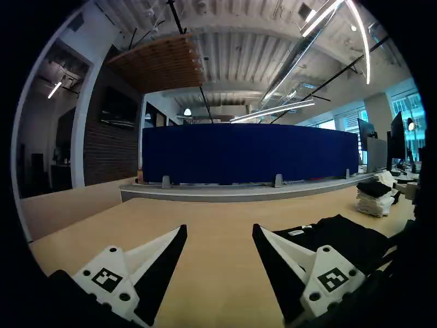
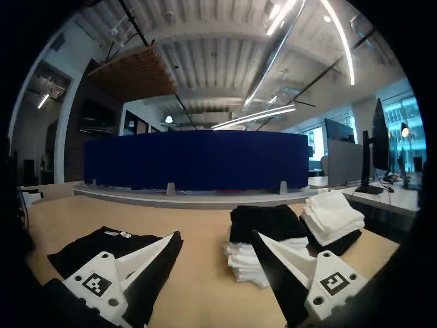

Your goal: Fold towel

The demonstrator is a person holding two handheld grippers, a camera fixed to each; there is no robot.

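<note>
Left gripper (image 1: pixel 218 229) and right gripper (image 2: pixel 216 235), both apart and empty, should pinch the black towel's (image 1: pixel 341 235) near corners cleanly.

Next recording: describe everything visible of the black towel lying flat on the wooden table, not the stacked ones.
The black towel is soft, matte cloth lying low and spread on the light wooden table, its surface gently rumpled. A small white tag sits at its far edge. It lies apart from the folded stacks. The left hand-held gripper and right hand-held gripper are open and hold nothing; whether a finger touches the cloth cannot be told.
</note>
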